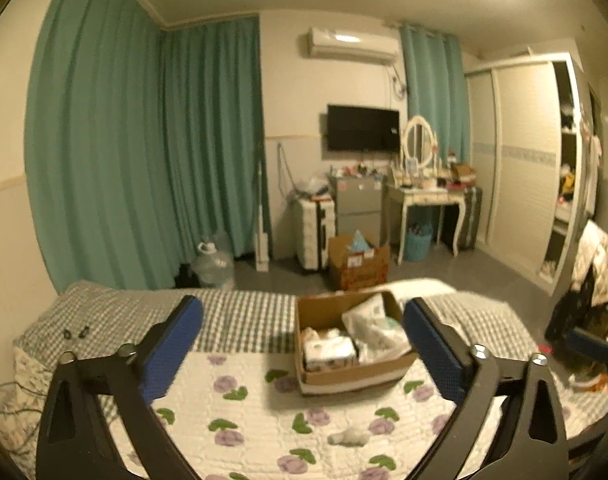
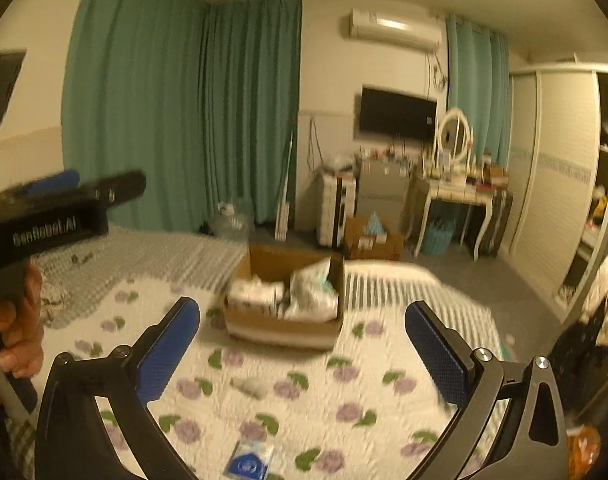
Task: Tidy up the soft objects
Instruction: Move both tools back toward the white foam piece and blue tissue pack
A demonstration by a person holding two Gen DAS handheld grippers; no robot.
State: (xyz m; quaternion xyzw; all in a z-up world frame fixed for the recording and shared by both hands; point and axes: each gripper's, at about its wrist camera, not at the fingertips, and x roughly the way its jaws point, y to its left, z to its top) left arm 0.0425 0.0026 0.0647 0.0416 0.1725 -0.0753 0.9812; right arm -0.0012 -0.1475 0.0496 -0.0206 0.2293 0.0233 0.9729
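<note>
Bedroom, floral quilt (image 2: 304,400) underfoot of both tools. Right gripper (image 2: 301,354) and left gripper (image 1: 304,354): spread wide, empty. Just below right gripper: small blue-and-white packet (image 2: 249,460), probably light, soft; pinch across flat middle. Ahead: cardboard box (image 2: 281,326) holding soft packs.

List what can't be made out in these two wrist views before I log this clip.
- Cardboard box contents: right wrist view is motion-blurred, only pale packs show.
- Blue-and-white packet on the floral quilt: right wrist view, print too blurred to read.
- Small pale lump: left wrist view, too small to identify.
- Left gripper: right wrist view, cut off by the left edge.
</note>
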